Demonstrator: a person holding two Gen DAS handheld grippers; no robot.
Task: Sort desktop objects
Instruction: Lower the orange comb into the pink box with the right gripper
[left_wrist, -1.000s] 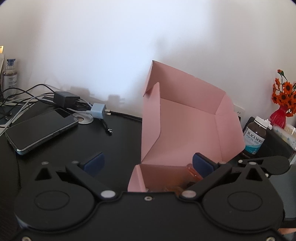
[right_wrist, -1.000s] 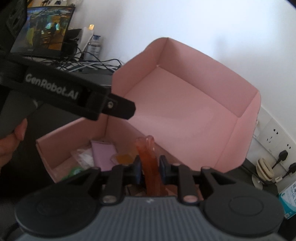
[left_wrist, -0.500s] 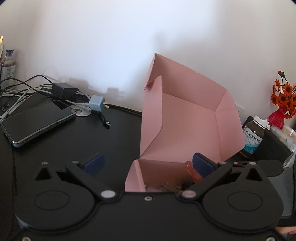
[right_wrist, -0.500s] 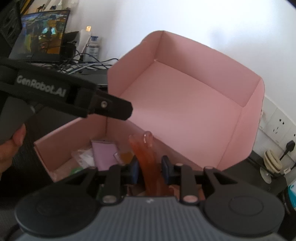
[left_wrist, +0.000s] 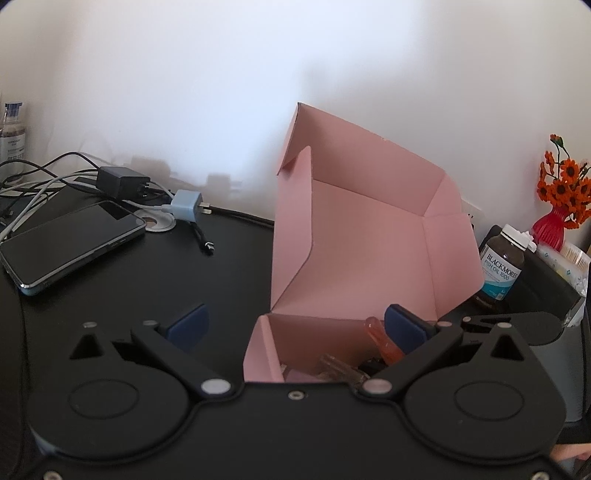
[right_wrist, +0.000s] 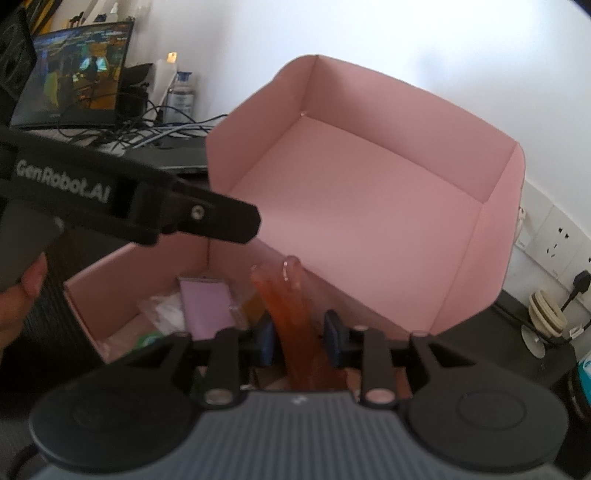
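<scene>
While I hover over the pink box (right_wrist: 369, 206) | R gripper (right_wrist: 300, 334): jaws slightly apart beside orange translucent item (right_wrist: 291, 314), prob. releasing it inside | L gripper (left_wrist: 295, 325): jaws wide apart, empty, straddling box wall, likely steadying | phone (left_wrist: 70, 245) unsorted on desk.

Box (right_wrist: 362, 206) is open from above; raised lid blocks the rear, left gripper (right_wrist: 221, 218) overhangs its left wall.
</scene>
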